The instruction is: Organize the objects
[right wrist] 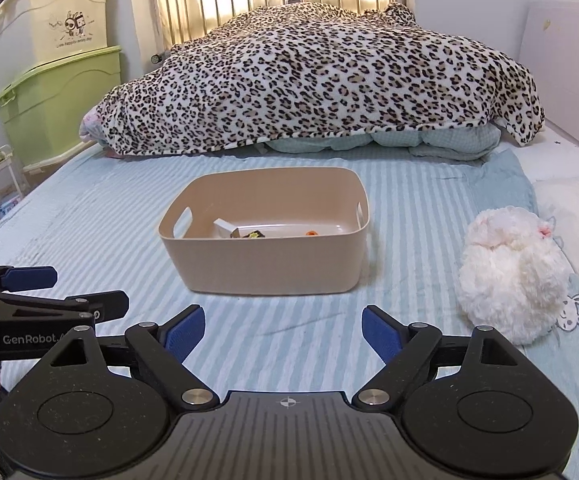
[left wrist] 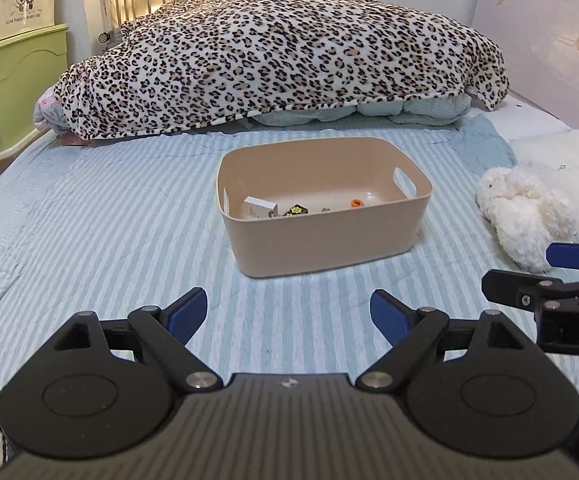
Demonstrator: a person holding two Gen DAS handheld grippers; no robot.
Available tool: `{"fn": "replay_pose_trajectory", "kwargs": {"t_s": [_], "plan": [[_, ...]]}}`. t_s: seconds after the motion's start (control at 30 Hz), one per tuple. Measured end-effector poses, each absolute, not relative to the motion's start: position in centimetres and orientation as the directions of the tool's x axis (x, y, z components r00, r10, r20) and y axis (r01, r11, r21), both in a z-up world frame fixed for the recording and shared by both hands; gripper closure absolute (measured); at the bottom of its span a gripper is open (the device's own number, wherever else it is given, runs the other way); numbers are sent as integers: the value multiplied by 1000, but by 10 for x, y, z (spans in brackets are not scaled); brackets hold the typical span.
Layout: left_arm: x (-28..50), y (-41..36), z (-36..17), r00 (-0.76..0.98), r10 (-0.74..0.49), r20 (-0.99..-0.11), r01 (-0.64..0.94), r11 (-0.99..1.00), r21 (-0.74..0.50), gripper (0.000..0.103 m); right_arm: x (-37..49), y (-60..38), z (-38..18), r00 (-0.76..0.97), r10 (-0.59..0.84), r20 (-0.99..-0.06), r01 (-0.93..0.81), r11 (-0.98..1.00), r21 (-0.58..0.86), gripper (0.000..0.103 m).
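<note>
Looks like this one's most of the way done, going by what's sitting where. The beige bin point(left wrist: 325, 204) is in the middle of the striped bedsheet point(left wrist: 89, 240) and already has a few bits in the bottom: a small white box point(left wrist: 260, 207), something dark with yellow on it point(left wrist: 296, 211) and a little orange thing point(left wrist: 356, 203). Can't tell what those last two really are, too small.

What's left, as far as I can see, is the fluffy white plush toy point(right wrist: 509, 276), lying on the sheet at about 3 o'clock from the bin, near it but not touching. My guess is that's the last thing to go in. Nothing else loose on the sheet that I can spot.

Both grippers hang low over the sheet on the near side of the bin, at its 6 o'clock, pointing forward at it. The left gripper point(left wrist: 289, 312) has its blue pads spread wide with nothing between them. Same for the right gripper point(right wrist: 283, 328), spread apart and empty. They're side by side, close together, the right one nearer the plush toy, so I'd expect that one to go for it.

Leopard blanket point(left wrist: 289, 52) is heaped at 12 o'clock behind the bin, out of the way.
</note>
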State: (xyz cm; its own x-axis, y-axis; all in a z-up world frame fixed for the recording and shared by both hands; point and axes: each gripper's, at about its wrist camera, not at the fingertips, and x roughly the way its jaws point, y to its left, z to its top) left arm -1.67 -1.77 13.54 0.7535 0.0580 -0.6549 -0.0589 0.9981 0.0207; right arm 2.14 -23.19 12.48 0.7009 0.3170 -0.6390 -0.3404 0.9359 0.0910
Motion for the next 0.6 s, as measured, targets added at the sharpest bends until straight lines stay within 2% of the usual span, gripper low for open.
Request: {"fn": "replay_pose_trajectory", "kwargs": {"t_s": [0.6], "plan": [[-70,-17,128,764,6,-645,-34,999,-31,14,-27,-234,113,697,318,-643,-355,932,77,12]]}}
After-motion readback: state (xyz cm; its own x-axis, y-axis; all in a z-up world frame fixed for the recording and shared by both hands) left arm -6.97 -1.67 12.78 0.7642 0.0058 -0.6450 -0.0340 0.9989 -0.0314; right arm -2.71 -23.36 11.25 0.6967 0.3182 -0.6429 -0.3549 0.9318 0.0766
